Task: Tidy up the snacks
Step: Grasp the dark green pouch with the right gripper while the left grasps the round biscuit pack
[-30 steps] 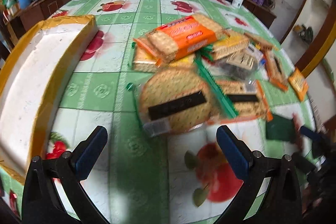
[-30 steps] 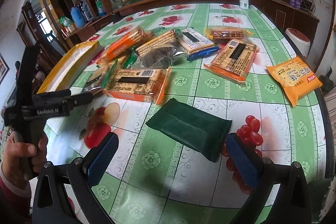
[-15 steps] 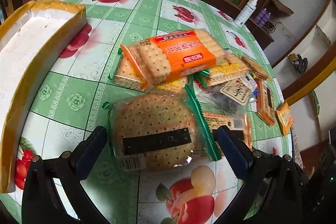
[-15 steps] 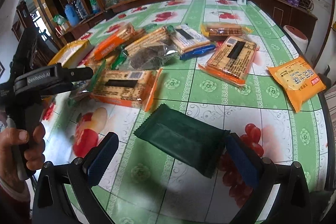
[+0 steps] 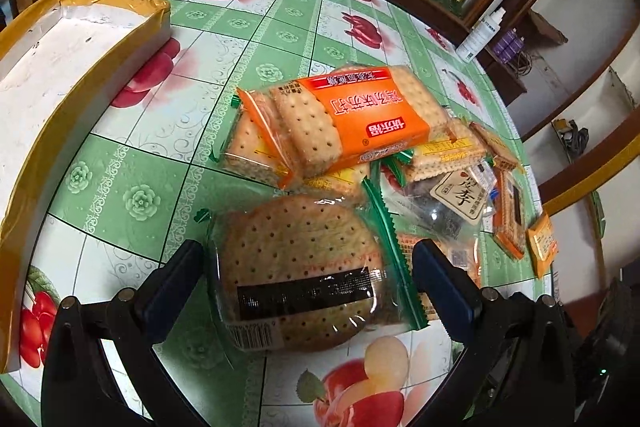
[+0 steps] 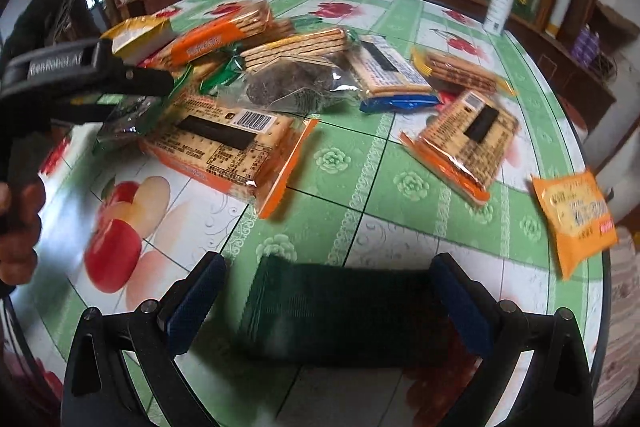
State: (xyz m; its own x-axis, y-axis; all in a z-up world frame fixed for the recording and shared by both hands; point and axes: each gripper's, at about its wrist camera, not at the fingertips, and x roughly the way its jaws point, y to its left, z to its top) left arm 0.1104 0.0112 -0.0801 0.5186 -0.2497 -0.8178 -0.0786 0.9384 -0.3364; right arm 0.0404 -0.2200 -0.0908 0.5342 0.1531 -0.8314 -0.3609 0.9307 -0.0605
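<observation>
The left gripper [image 5: 306, 277] stands spread wide around a round cracker pack [image 5: 300, 275] on the table [image 5: 140, 187], pads beside it. The right gripper [image 6: 326, 301] likewise gapes around a dark green packet [image 6: 340, 311]. Beyond lie the orange biscuit pack [image 5: 360, 115] and the box [image 5: 60, 67] at left.

Open right claw [image 6: 326, 301] straddles the dark green packet [image 6: 340, 311].
</observation>
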